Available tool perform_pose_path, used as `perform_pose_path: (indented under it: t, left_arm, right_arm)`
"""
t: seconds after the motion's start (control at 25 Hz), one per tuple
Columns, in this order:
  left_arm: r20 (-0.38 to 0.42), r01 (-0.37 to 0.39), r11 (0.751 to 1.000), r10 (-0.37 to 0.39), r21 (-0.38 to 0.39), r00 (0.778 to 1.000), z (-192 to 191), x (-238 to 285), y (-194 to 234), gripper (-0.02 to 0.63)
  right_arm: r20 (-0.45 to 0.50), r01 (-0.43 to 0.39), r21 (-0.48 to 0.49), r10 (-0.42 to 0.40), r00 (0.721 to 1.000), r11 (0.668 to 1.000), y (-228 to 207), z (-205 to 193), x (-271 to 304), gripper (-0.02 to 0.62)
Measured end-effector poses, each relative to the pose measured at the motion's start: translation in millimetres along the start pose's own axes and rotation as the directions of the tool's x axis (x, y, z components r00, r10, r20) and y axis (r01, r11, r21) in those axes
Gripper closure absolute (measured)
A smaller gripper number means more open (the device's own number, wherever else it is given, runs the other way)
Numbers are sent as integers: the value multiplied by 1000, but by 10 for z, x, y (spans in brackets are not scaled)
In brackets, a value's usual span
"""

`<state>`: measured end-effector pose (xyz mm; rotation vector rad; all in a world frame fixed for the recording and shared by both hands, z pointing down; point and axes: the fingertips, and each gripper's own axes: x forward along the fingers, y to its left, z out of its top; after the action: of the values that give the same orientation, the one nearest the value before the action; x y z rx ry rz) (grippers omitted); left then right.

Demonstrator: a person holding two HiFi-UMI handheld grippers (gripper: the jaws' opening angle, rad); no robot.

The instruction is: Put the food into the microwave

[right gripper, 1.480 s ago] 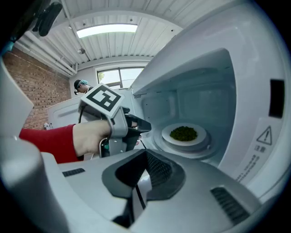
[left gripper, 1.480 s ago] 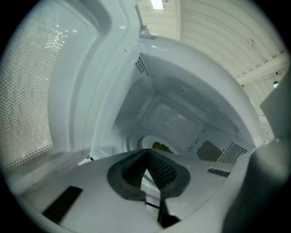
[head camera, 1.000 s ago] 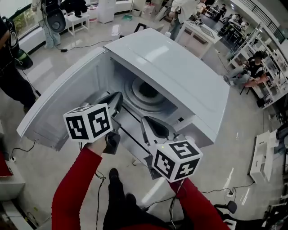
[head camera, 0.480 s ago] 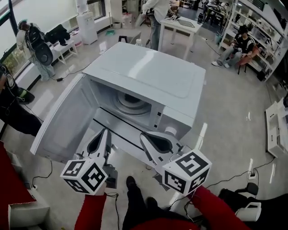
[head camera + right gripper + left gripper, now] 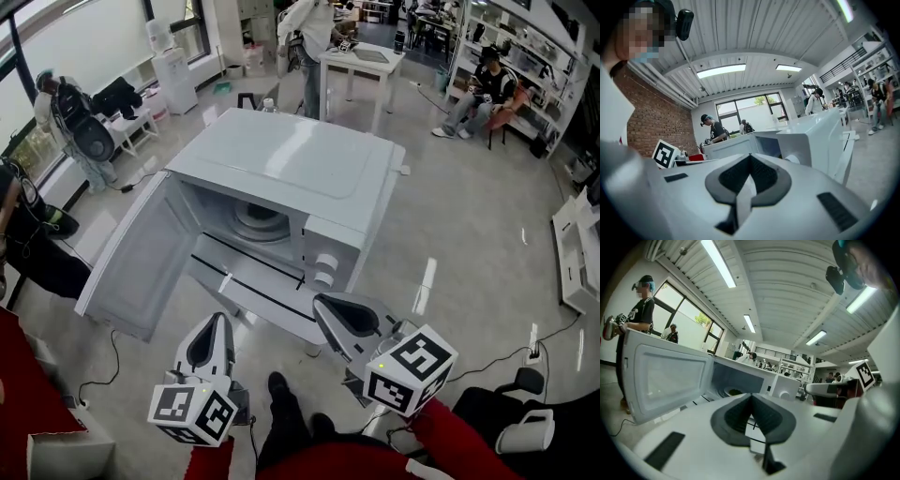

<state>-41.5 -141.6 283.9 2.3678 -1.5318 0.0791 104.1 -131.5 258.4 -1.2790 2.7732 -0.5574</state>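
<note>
Microwave door wide open. Left gripper and right gripper both closed, empty, held just before microwave, apart from it. Dark patch on turntable, possibly food.

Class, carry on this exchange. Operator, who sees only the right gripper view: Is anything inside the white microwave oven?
Observer: Head view shows a round turntable plate in the white microwave oven.
Operator: Food on it?
Observer: Left gripper view shows a dark patch there, too small to name.
Operator: Is the left claw holding something?
Observer: No, it is shut with nothing between its jaws.
</note>
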Motion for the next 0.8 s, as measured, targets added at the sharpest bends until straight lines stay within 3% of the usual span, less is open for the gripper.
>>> perform_pose_path:
  t: [0.36,0.8]
  left_arm:
    - [2,14,999,-14,33,1000,-247,-377,-315,597]
    - [34,28,998,-30,55,999,-282,-512,-554,597]
  right_arm:
    - [56,16,-69,-12,998,998,86,-108,-568,583]
    - [85,27,-63,-21,996,998,46,-241,-845,583]
